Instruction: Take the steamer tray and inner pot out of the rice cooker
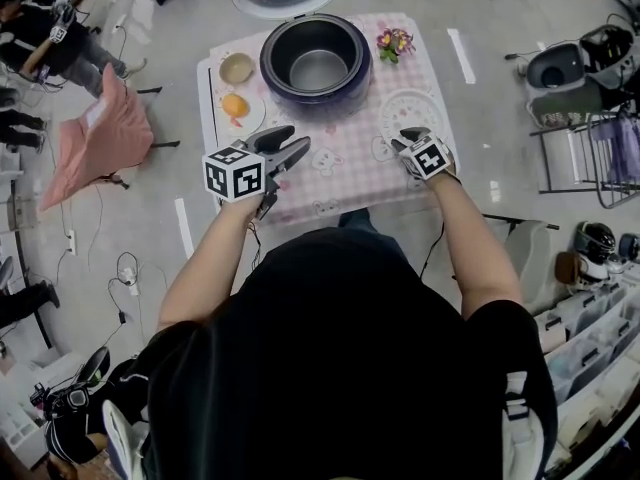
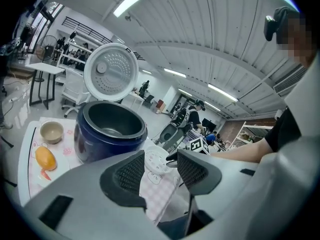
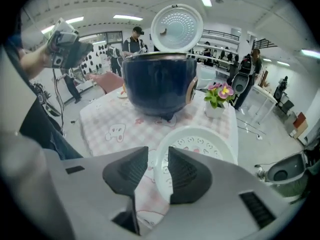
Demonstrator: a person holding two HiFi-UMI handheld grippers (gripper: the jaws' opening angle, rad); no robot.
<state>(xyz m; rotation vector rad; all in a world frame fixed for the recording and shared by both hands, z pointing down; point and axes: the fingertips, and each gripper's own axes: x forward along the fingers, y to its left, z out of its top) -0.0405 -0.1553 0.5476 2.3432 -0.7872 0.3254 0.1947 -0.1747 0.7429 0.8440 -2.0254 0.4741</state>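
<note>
The dark blue rice cooker (image 1: 316, 58) (image 2: 110, 131) (image 3: 159, 86) stands at the table's far middle, its lid (image 2: 110, 73) swung up. The grey inner pot (image 1: 318, 70) (image 2: 114, 125) sits inside it. The white perforated steamer tray (image 1: 410, 110) (image 3: 210, 144) (image 2: 156, 160) lies flat on the checked cloth to the cooker's right. My right gripper (image 1: 410, 136) (image 3: 158, 156) hovers over the tray's near rim, open, pads apart from the rim. My left gripper (image 1: 290, 146) (image 2: 161, 159) is open and empty in front of the cooker.
Left of the cooker are a small beige bowl (image 1: 237, 68) (image 2: 51, 132) and an orange fruit on a plate (image 1: 235, 105) (image 2: 45, 158). A small flower pot (image 1: 394, 41) (image 3: 218, 100) stands to the cooker's right. A pink-draped chair (image 1: 95, 138) is left of the table.
</note>
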